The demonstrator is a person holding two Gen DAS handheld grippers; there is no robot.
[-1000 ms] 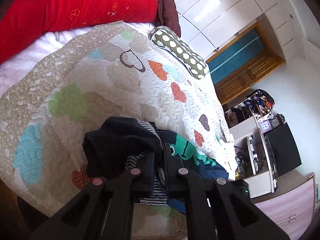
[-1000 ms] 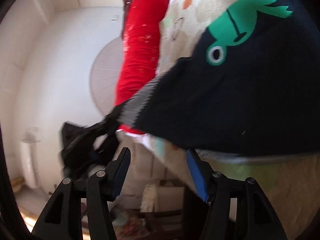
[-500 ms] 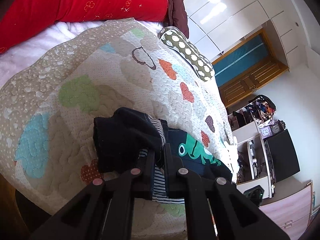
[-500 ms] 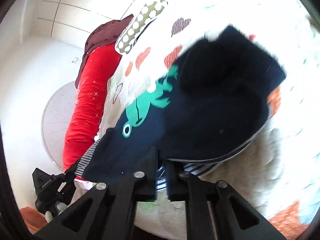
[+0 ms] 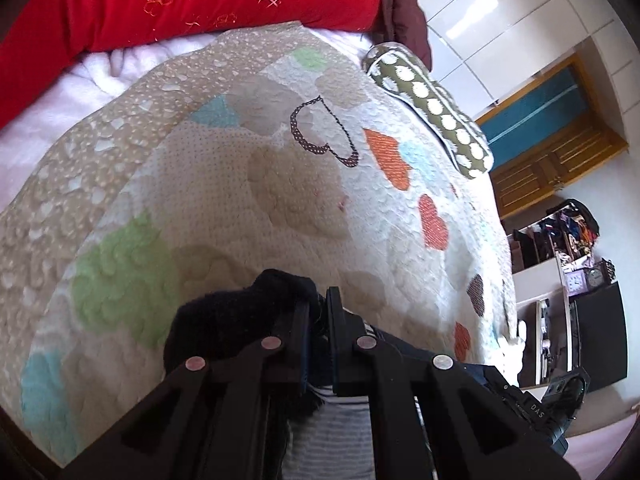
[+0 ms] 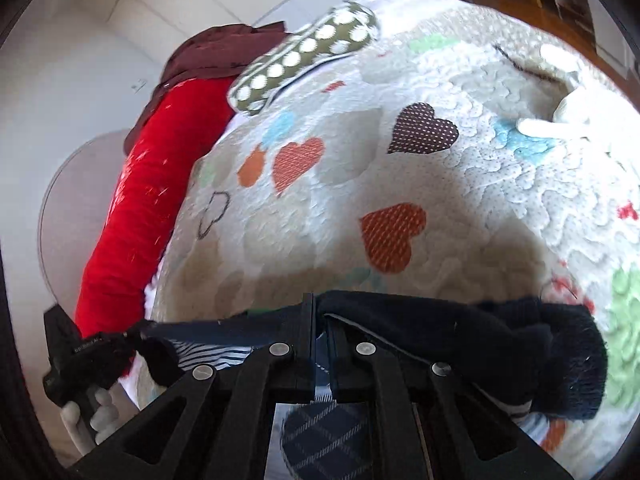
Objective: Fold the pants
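Pinching fuzzy dark pants above a quilted, heart-patched bedspread.

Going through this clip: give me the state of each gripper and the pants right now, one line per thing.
Left gripper: shut on the pants.
Right gripper: shut on the pants.
Pants: dark, bunched, held up at the near edge of the quilt, striped lining showing.

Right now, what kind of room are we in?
Most likely a bedroom. There's a bed with a heart-patterned quilt, a spotted pillow and a long red bolster, plus white wardrobe doors.
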